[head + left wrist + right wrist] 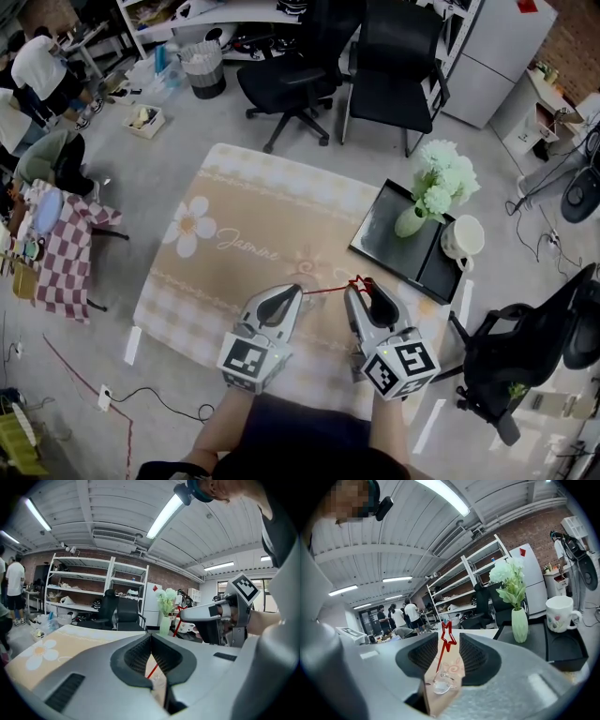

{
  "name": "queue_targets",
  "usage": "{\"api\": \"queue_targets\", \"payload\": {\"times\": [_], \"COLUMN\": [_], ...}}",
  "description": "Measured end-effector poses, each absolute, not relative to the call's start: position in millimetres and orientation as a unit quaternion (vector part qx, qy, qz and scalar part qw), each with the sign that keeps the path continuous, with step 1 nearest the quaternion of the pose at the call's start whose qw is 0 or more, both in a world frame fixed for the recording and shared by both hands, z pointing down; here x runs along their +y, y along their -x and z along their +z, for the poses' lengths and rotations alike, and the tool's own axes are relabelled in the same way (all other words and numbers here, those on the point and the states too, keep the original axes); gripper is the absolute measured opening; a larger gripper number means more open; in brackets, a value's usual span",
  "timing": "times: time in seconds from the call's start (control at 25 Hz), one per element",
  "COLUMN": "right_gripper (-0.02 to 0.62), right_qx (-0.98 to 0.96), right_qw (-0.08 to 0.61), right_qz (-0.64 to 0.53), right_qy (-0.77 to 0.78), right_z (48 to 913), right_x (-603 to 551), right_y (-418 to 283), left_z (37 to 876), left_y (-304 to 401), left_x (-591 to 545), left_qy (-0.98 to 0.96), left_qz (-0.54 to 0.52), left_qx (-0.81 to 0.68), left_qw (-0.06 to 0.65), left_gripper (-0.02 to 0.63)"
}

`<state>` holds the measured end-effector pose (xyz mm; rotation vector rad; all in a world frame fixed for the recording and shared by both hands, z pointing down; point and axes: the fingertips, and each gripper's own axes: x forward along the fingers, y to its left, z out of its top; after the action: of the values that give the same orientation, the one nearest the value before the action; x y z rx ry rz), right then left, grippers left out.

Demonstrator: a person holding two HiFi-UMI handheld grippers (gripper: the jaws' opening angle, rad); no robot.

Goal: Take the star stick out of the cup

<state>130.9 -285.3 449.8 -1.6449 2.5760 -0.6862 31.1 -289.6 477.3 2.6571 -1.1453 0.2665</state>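
Left claw (298, 292) pinched shut on the stick (328, 289), whose length ran sideways to its star end between right claw's (367, 287) wide-apart jaws, the clear cup (439, 685) low between them, ungripped.

I see the thin red star stick (328, 289) out of the white cup (461, 237), lying roughly level above the table (234, 281), its star at the right end.

Bright ceiling tubes (162, 515), fisheye-warped edges
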Motion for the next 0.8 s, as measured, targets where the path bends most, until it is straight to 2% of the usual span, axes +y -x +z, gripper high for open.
{"api": "queue_targets", "payload": {"times": [0.56,0.8], "right_gripper": [0.130,0.109], "right_qx": [0.833,0.832], "right_qw": [0.007,0.004], "right_qz": [-0.211,-0.205], "right_qy": [0.512,0.515], "right_z": [446.8,444.2], "right_x": [-292.5,-291.9], "right_y": [-123.7,-124.1], "left_z": [482.5,481.3], "left_y": [-27.1,-24.8], "left_x": [-293.7,-293.0], "left_qy": [-0.905,-0.904], "left_qz": [0.098,0.097], "left_qx": [-0.395,-0.397], "left_qw": [0.122,0.124], "left_gripper": [0.011,0.011]}}
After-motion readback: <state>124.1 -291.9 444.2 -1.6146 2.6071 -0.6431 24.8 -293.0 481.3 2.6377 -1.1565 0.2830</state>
